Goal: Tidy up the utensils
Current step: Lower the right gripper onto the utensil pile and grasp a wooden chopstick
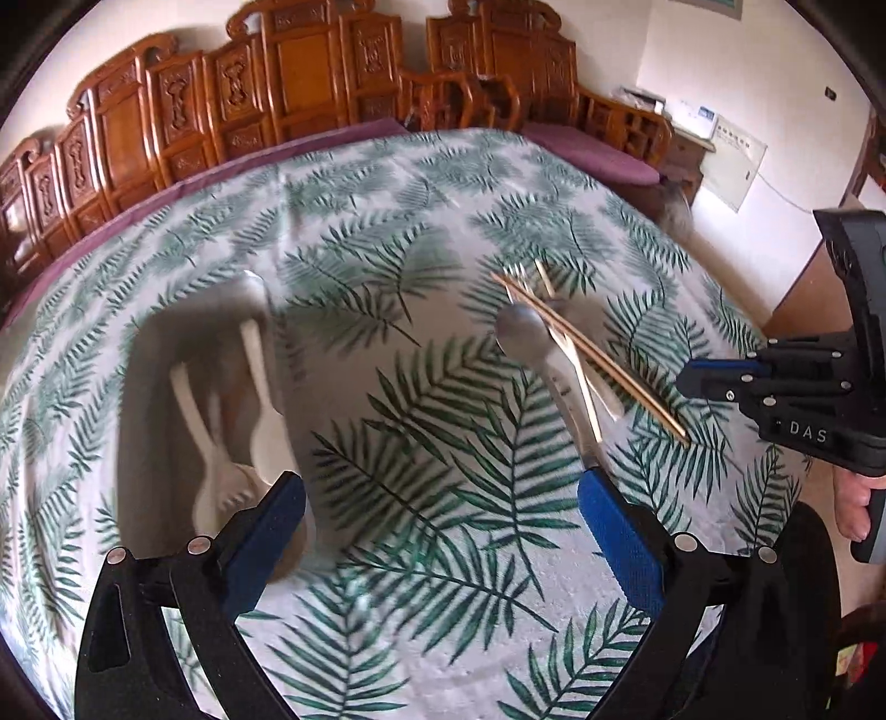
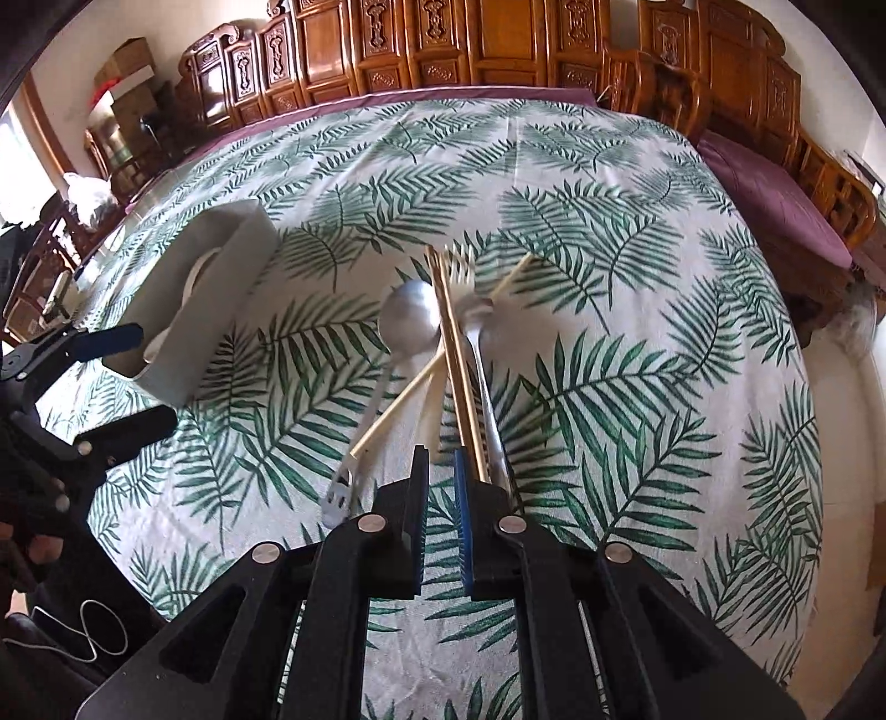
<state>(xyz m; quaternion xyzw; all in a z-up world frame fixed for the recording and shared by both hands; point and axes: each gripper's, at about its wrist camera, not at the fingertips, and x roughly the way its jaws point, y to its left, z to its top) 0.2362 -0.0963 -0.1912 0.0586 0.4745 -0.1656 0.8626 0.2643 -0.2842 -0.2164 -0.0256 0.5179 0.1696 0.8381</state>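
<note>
A pile of utensils lies on the leaf-print tablecloth: a steel spoon, a steel fork, a pair of wooden chopsticks, a white plastic fork and a pale chopstick. The pile also shows in the left wrist view. A white organizer box holds white plastic utensils. My right gripper is nearly shut and empty, just short of the chopstick ends. My left gripper is open and empty beside the box.
Carved wooden benches with purple cushions line the far side of the table. The tablecloth spreads bare to the right of the pile. Cardboard boxes stand at far left.
</note>
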